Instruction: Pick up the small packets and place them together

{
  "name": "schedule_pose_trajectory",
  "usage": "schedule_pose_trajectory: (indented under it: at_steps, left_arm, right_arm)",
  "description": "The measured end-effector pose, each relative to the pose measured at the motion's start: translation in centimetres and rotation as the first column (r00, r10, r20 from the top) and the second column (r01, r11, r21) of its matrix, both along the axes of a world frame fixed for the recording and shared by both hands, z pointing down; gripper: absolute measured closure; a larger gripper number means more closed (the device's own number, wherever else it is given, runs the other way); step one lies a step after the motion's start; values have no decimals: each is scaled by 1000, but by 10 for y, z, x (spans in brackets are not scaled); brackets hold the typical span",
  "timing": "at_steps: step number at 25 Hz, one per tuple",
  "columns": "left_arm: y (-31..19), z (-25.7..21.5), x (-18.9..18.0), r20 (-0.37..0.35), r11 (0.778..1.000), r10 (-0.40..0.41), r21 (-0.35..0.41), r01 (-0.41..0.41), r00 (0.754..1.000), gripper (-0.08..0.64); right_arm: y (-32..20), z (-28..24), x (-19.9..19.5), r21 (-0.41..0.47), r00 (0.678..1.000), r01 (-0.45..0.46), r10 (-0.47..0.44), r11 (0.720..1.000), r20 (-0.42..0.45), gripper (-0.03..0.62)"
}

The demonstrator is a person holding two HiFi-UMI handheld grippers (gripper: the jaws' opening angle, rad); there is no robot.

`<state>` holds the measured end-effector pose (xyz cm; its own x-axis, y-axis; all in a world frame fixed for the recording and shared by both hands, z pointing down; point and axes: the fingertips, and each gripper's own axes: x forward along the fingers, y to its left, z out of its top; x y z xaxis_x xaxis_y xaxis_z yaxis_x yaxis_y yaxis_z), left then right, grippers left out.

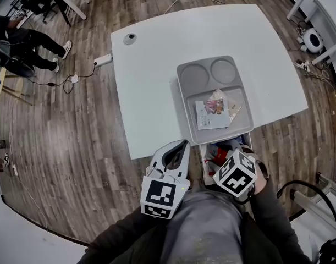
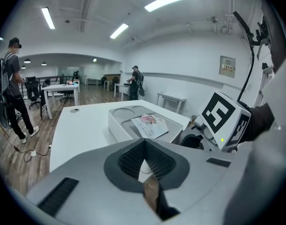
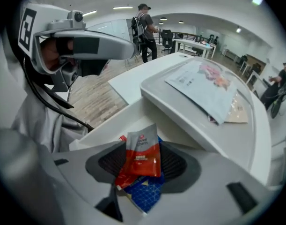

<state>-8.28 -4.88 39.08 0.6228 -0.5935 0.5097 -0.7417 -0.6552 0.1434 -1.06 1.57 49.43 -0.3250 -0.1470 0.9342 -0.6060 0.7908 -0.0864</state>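
Below the right gripper (image 3: 143, 145), inside the bin (image 3: 115, 121) at the counter (image 1: 151, 65) edge, the red packet (image 3: 143, 158) stood between wide-apart jaws, long axis along them, apparently unpinched. Left gripper (image 2: 143, 143) sat farther off, jaws together.

Our left gripper (image 1: 180, 146) held low before us, tilted gently downward, jaws closed to a point, our right gripper (image 3: 142, 161) just beside it, aimed steeply down, jaws spread wide, our dark-sleeved right forearm (image 1: 275, 213) drawn in close.
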Motion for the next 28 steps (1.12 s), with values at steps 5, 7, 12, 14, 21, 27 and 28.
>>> schedule_pose_trajectory:
  at_steps: [5,7,12,14,21,27,28]
  left_arm:
    - [0,1,-1,-2,1000,-5,-2,5,1000,565]
    - [0,0,-1,-1,1000,-5,1,5,1000,565]
    - [6,-3,4,-2,1000,6,12,-6,1000,565]
    - [8,-4,6,-5,1000,11,16,-11,1000,565]
    - [5,-18,15,-22,998,25,63,-23,999,565]
    - [-7,-28,10,-37,995,-5,101,9,999,565]
    - [-8,-29,9,-38,995,-12,102,15,999,565]
  right_arm:
    - [-9,-6,7,55,1000,-17,18,998,-25,531]
    - [-10,-13,9,81,999,-25,27,996,-20,565]
    - [-9,-37,11,99,993,-91,83,991,80,571]
    - [-8,-50,11,103,987,-114,101,988,127,571]
    - [-12,-102,12,160,954,-176,128,971,270,572]
    - [-55,-150,21,224,899,-269,160,937,408,571]
    - [-62,-156,22,221,886,-283,166,933,434,572]
